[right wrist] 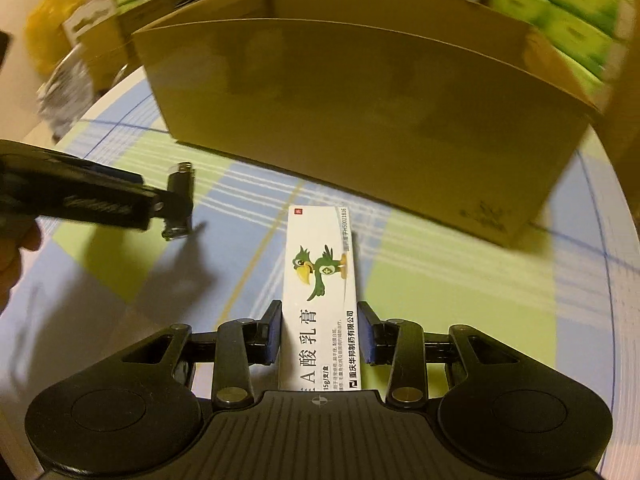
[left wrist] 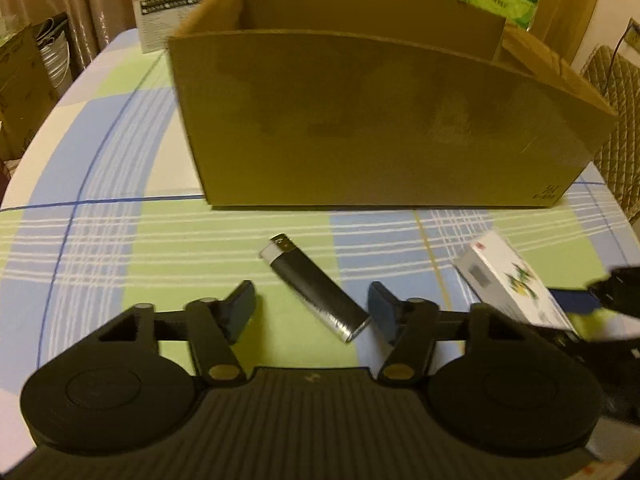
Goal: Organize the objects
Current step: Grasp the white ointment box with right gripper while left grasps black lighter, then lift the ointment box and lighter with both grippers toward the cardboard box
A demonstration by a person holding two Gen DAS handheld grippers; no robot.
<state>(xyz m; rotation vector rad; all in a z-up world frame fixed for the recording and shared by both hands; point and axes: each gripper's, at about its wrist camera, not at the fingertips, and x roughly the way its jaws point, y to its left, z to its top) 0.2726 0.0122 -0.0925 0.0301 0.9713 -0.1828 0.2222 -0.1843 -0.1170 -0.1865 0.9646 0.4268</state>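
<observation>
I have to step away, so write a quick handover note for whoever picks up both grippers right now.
Left gripper: jaws open, straddling the black lighter, which lies flat on the tablecloth; not gripped yet.
Right gripper: jaws either side of the white ointment box; the left pad looks in contact, but a firm grip cannot be confirmed.
Cardboard box: open-topped, standing just behind both items; its contents are not visible.
Done: both grippers lined up on their items.
Left: close on the lighter, secure the ointment box, then probably lift both into the cardboard box.
</observation>
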